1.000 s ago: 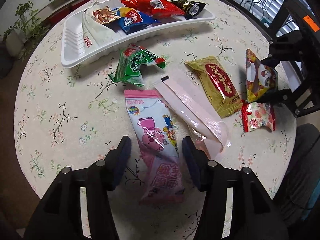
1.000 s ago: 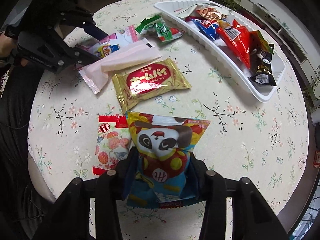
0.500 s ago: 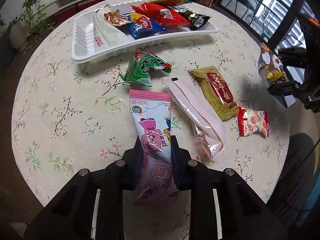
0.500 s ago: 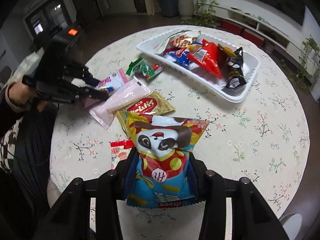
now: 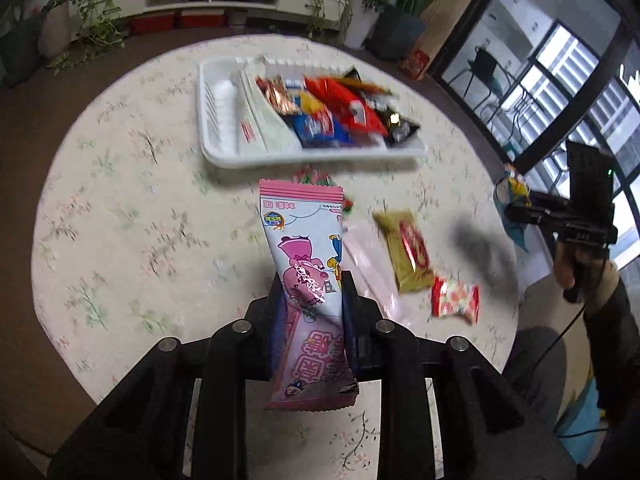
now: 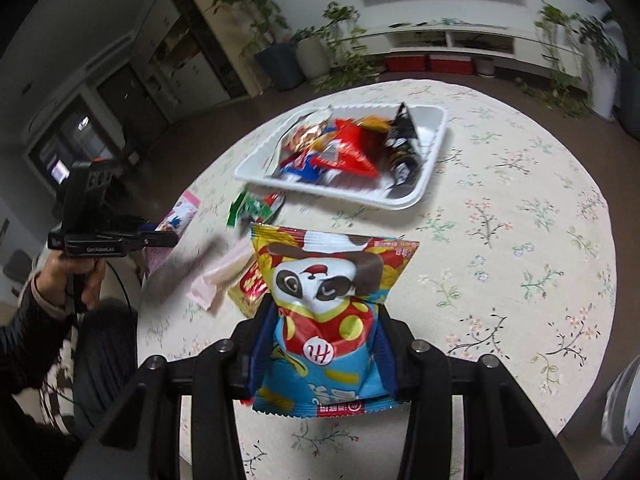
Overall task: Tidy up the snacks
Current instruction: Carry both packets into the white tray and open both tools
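Note:
My left gripper (image 5: 308, 300) is shut on a pink cartoon snack packet (image 5: 306, 264) and holds it up above the round table. My right gripper (image 6: 320, 324) is shut on a panda snack bag (image 6: 328, 300), also lifted off the table. A white tray (image 5: 224, 148) at the far side holds several snack packets; it also shows in the right wrist view (image 6: 424, 188). On the table lie a gold pie packet (image 5: 404, 248), a pale pink packet (image 5: 368, 264), a small red packet (image 5: 454, 300) and a green packet (image 6: 252, 208).
The round table has a floral cloth (image 6: 520, 240). Each gripper appears in the other's view: the right one (image 5: 560, 216) at the table's right edge, the left one (image 6: 104, 236) at the left edge. Plants and a low shelf stand behind.
My left gripper closed on the pink packet and lifted it off the table. My right gripper raised the panda bag higher; both views now look from farther above the table.

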### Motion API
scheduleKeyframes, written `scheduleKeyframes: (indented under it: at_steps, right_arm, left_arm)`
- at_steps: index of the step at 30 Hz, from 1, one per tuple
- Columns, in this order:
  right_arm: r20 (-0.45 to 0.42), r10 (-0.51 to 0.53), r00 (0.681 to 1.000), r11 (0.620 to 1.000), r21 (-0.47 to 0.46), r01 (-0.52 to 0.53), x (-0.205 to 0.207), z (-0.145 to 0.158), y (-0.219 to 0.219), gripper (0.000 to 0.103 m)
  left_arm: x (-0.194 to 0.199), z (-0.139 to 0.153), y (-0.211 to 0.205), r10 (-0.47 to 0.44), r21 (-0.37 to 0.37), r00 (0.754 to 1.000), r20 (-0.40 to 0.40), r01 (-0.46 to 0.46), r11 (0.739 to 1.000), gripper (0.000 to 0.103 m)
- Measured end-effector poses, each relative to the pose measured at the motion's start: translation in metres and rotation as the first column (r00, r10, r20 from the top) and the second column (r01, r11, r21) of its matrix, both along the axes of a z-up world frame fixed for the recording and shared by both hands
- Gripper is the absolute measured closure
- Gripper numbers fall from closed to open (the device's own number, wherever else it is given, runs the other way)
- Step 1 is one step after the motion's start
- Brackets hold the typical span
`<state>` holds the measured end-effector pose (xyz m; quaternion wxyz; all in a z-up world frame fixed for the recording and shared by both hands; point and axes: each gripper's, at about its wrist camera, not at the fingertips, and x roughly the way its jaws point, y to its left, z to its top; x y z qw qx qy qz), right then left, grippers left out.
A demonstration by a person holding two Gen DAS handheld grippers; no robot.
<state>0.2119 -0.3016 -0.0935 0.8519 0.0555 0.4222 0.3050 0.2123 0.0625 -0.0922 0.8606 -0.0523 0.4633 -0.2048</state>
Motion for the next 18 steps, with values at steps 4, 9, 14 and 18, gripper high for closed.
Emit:
scheduleKeyframes:
  at_steps: [4,9,14,18]
  right_arm:
    - [-0.004,-0.087,0.996,0.993,0.085,0.087,0.018,0.022,-0.012,0.056]
    - [-0.004,-0.176,0.984,0.972,0.157,0.174,0.053,0.058,-0.006,0.056]
    - [0.005,-0.195,0.981,0.97,0.15,0.192,0.095,0.086,0.034,0.056]
    - [-0.007,-0.183,0.983,0.976,0.117,0.183,0.125,0.087,0.067,0.056]
  left_arm:
    - [0.018,0.032,0.006,0.015,-0.008,0.998,0.054,-0.015,1.0,0.081]
    - [0.059,0.067,0.0,0.016,-0.043,0.995,0.101,-0.012,0.999,0.081]
    - [0.109,0.085,-0.022,0.009,-0.051,0.992,0.123,-0.002,0.999,0.081]
    - [0.148,0.082,-0.037,0.013,-0.044,0.994,0.105,-0.009,0.999,0.081]
